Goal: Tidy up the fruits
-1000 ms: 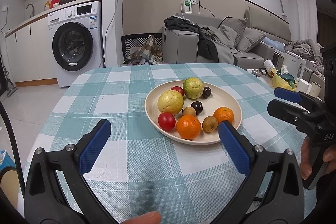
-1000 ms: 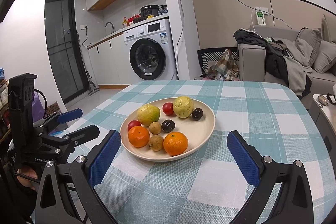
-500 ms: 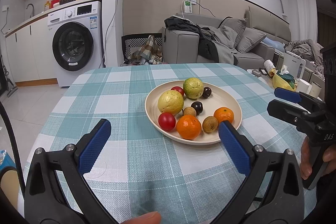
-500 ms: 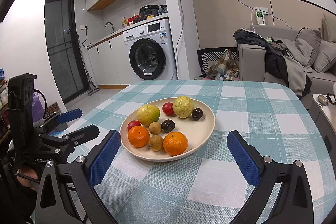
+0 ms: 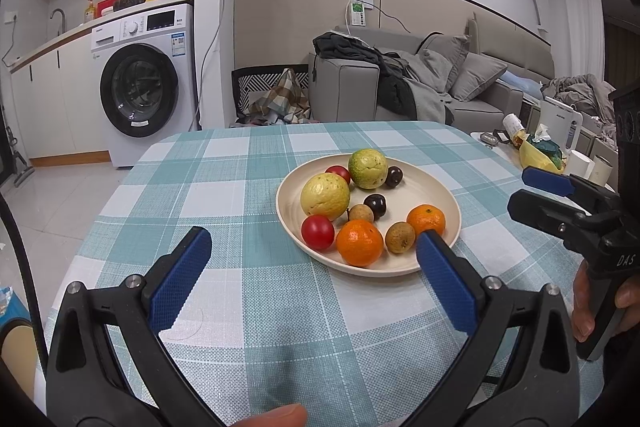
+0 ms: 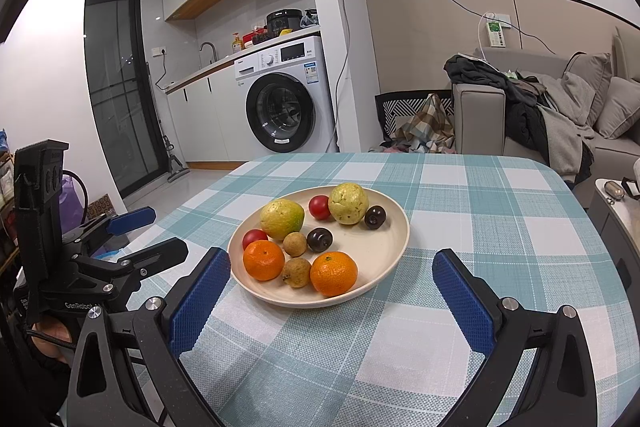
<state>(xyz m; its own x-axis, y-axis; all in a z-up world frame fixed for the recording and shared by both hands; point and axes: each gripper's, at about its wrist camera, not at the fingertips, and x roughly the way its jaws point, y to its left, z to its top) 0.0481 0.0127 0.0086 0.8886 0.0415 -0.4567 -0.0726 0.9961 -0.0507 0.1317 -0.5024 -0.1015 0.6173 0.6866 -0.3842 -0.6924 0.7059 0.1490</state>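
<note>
Left tongs: your left gripper point(image 5: 310, 247) sits low in the left wrist frame, blue pads spread wide, holding nothing, touching nothing.
Fruit: all of it lies on the round cream plate point(image 5: 436, 187) at centre frame, on the teal checked tablecloth point(image 5: 224, 187).
Contents: two yellow-green guavas point(image 5: 325, 195), two red tomatoes point(image 5: 317, 231), two oranges point(image 5: 359, 242), two brown longans point(image 5: 399, 237), two dark plums point(image 5: 375, 205).
Right tongs: your right gripper point(image 6: 332, 277) is low in its own frame, pads equally wide apart and empty.
Risk, crowding: the pieces touch one another, so a wide pinch may knock a neighbour off the rim.
Risk, squeeze: the tomatoes look soft; you could burst one.
Risk, collision: both tongs aim at one plate; they may clash.
</note>
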